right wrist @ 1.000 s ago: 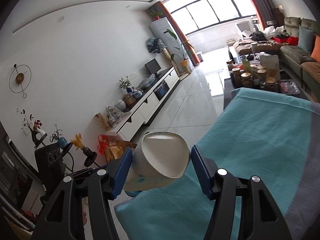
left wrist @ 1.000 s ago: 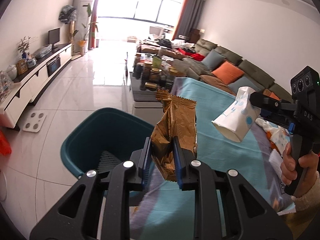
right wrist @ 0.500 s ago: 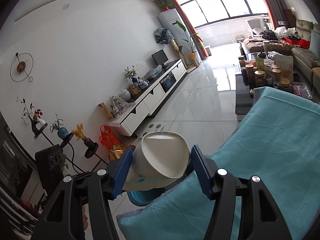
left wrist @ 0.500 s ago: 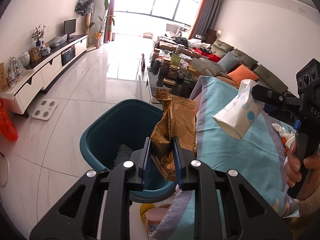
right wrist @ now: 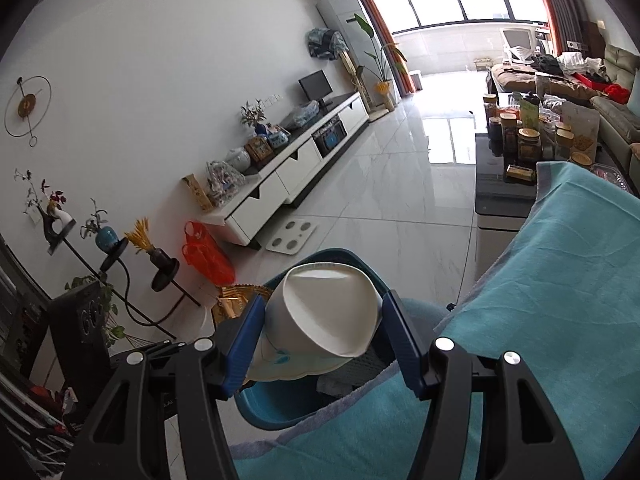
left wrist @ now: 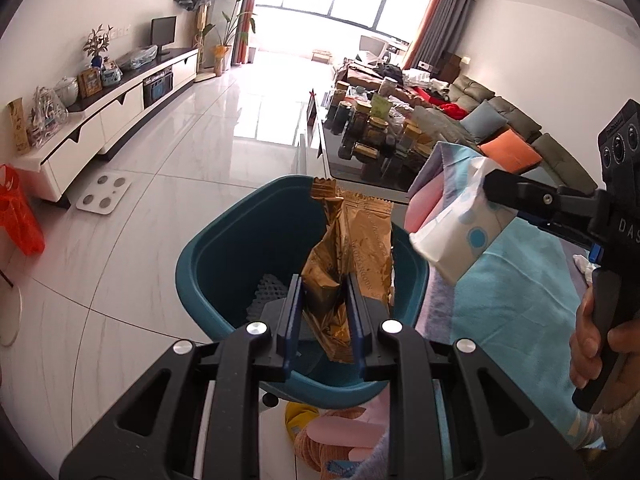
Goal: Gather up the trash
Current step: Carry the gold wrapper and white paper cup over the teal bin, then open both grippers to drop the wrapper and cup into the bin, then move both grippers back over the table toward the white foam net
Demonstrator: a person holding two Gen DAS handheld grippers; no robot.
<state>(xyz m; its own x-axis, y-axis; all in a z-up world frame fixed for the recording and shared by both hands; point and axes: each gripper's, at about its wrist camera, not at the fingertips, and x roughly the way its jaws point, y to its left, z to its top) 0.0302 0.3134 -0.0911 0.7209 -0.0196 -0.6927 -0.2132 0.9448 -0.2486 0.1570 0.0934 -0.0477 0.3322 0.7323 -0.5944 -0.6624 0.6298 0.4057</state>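
Observation:
My left gripper [left wrist: 322, 312] is shut on a crumpled gold snack wrapper [left wrist: 350, 248], held right above the open mouth of a teal trash bin [left wrist: 208, 264] on the floor. A white mesh scrap [left wrist: 268, 290] lies inside the bin. My right gripper [right wrist: 324, 328] is shut on a squashed white paper cup [right wrist: 328, 312] with blue dots, over the bin [right wrist: 272, 408] near the table edge. In the left wrist view the same cup [left wrist: 460, 236] hangs at the bin's right rim, with the right gripper [left wrist: 496, 196] held by a hand [left wrist: 592, 344].
A teal cloth covers the table [right wrist: 560, 320] to the right of the bin. A dark coffee table with several jars [left wrist: 372, 140] stands beyond it. A white TV cabinet [left wrist: 104, 116], a floor scale [left wrist: 104, 198] and an orange bag [left wrist: 18, 216] are on the left. Slippers [left wrist: 320, 432] lie beneath the bin.
Both grippers have moved left from above the table toward the bin. The wrapper now hangs over the bin's mouth and the cup has reached its rim. Both grips are unchanged.

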